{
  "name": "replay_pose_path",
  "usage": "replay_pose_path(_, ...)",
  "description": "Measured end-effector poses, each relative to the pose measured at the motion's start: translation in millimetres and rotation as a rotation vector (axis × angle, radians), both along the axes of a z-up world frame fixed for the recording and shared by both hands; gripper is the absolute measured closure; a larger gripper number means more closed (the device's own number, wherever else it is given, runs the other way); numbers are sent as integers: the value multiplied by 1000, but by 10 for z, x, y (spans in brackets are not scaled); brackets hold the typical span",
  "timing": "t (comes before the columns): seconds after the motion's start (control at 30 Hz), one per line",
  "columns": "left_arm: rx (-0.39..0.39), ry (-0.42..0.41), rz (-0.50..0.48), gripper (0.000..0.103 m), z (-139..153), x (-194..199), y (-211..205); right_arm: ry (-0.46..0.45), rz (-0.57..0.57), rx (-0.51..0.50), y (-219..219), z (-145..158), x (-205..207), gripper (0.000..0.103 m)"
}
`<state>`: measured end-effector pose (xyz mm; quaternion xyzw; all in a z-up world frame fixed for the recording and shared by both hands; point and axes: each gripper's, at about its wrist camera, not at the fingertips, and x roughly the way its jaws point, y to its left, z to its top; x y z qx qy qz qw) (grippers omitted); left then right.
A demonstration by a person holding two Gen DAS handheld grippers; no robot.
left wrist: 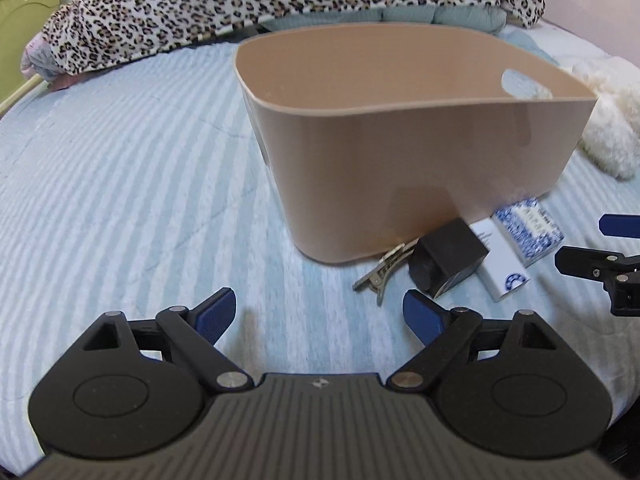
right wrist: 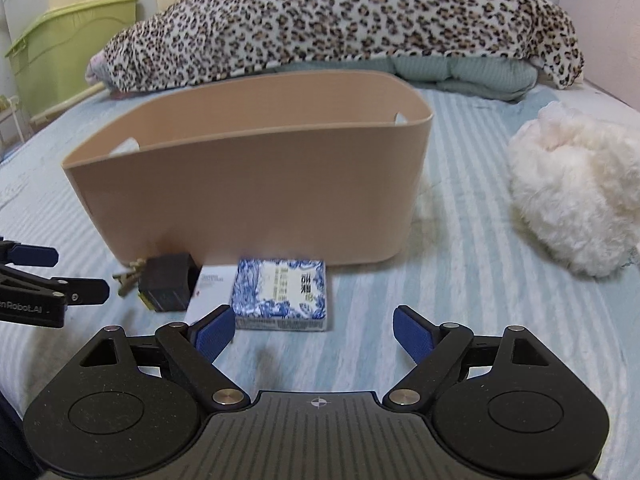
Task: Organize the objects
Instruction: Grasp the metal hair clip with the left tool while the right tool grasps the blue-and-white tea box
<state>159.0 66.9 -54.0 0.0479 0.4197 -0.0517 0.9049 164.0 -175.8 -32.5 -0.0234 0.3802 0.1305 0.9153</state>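
- The bed point(left wrist: 120, 168) fills both views, covered in a pale blue striped quilt; everything else lies on it.
- A leopard blanket point(right wrist: 340, 20) is heaped across the far end, over a folded teal quilt point(right wrist: 472, 72).
- A green bin point(right wrist: 68, 44) stands beyond the bed's far left corner.
- The basket point(left wrist: 420, 168), tan and oval with a cut-out handle in each end wall, stands upright mid-bed. Its floor is hidden by the near wall in both views, so I cannot tell what it holds.
- A white fluffy toy point(right wrist: 572, 196) lies to the right of the basket, apart from it.
- The left gripper point(left wrist: 316, 316) hovers low over bare quilt, its blue pads spread wide and grasping nothing. The small items sit ahead and to its right.
- The right gripper point(right wrist: 314, 330) also hovers released, fingers wide apart and nothing between them. Its left pad point(right wrist: 214, 334) overlaps the near edge of the white box in view; I cannot tell if it touches.
- The blue box point(right wrist: 282, 294), patterned blue and white, lies flat just before the basket's near wall, straight ahead of the right gripper.
- The white box point(left wrist: 502, 266) lies flat beside the blue box, touching or nearly so.
- The black block point(left wrist: 448, 256), a dark cube, rests against the white box's other side.
- The clip point(left wrist: 380, 270), a metal hair clip, lies at the foot of the basket, just beside the block.
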Motion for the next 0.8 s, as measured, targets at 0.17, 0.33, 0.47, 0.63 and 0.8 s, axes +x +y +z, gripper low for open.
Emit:
replay_pose_path(0.17,11,-7,-27,12,-89,56,-21,22,16,-17,75,-146,72,15)
replay_pose_path(0.33,9,-22,-49,13,-128,119,-85,30,23,9,112,-199,144,15)
replay_pose_path(0.47,20,-35,-69,20,-147,163,-161,28,27,15,151,-211,189,14)
replay_pose_path(0.63,2,-49,-108,39,-141,177,-216,25,15,20,175,-233,250,15)
replay_pose_path(0.8,-40,-35,-107,57,-134,192,-168,30,-3,35,130,-246,297,34)
